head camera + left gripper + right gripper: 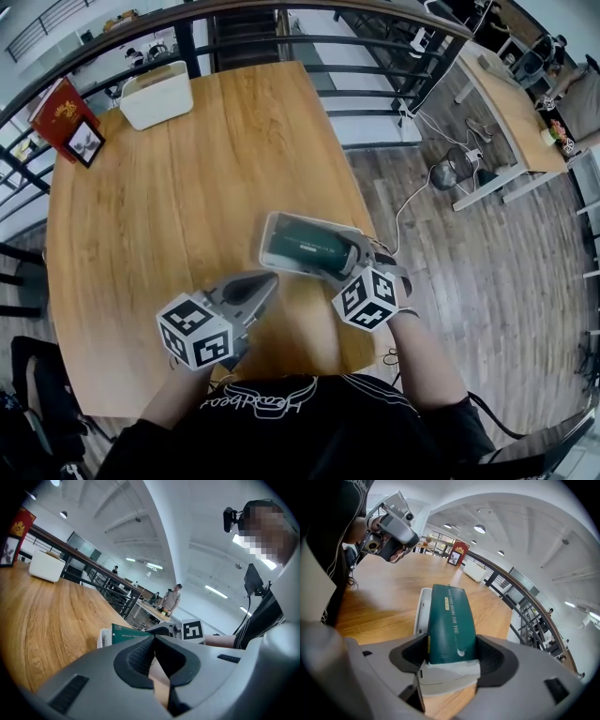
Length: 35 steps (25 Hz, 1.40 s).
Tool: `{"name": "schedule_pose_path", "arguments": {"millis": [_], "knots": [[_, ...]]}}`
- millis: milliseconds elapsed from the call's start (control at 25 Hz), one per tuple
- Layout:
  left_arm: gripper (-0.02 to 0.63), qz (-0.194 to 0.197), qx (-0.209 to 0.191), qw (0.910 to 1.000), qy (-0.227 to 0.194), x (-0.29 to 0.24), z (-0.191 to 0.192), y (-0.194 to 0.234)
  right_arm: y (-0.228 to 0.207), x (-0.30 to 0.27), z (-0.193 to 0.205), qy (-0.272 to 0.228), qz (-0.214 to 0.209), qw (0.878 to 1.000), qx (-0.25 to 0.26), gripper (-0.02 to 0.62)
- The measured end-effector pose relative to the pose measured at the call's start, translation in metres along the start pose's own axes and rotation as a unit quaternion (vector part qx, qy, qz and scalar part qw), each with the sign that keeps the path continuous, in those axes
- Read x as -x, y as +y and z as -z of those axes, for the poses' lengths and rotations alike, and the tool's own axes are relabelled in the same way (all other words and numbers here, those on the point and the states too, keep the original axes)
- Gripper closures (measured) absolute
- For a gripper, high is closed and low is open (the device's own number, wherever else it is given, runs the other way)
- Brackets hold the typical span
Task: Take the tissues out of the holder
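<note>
A green tissue pack [305, 248] lies in a white holder [267, 246] on the wooden table [169, 216], close to the near edge. My right gripper [349, 255] is at the pack's right end. In the right gripper view the pack [451, 620] fills the gap between the pads of that gripper [451, 656], touching both, with the holder's white end wall [447, 677] below it. My left gripper [270, 279] points at the holder's near left corner, with its jaws together and nothing in them. Its own view shows the pack [129, 633] and holder [102, 637] just beyond its tips [153, 641].
At the table's far left stand a white box [155, 94], a red book [58, 112] and a small picture frame [84, 142]. A black railing [281, 42] runs behind the table. Its right edge [361, 197] drops to a lower floor with desks and cables.
</note>
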<state>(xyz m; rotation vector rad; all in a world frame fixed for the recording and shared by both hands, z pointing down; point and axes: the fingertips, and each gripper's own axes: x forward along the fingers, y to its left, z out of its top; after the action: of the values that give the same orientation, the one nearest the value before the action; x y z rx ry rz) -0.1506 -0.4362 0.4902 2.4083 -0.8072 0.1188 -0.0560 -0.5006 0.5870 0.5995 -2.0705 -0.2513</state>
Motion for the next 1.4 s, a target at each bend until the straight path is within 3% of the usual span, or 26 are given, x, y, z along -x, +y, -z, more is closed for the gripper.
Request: {"name": "schedule_pose_path", "arguments": {"millis": [840,1200,1400], "knots": [[0.592,-0.012,-0.024,0.9995,-0.018,0.028,0.002,-0.048,0.009,0.070,-0.033,-0.078,0.064,0.994,-0.044,0.273],[0.592,-0.012,-0.042,0.9987,-0.027,0.038,0.016,-0.114,0.028,0.149,-0.027,-0.137,0.080,0.982,-0.104,0.276],[0.592,-0.006,-0.053,0.9979,-0.037,0.041,0.024,-0.165,0.051,0.197,-0.007,-0.165,0.073,0.970,-0.165,0.276]]}}
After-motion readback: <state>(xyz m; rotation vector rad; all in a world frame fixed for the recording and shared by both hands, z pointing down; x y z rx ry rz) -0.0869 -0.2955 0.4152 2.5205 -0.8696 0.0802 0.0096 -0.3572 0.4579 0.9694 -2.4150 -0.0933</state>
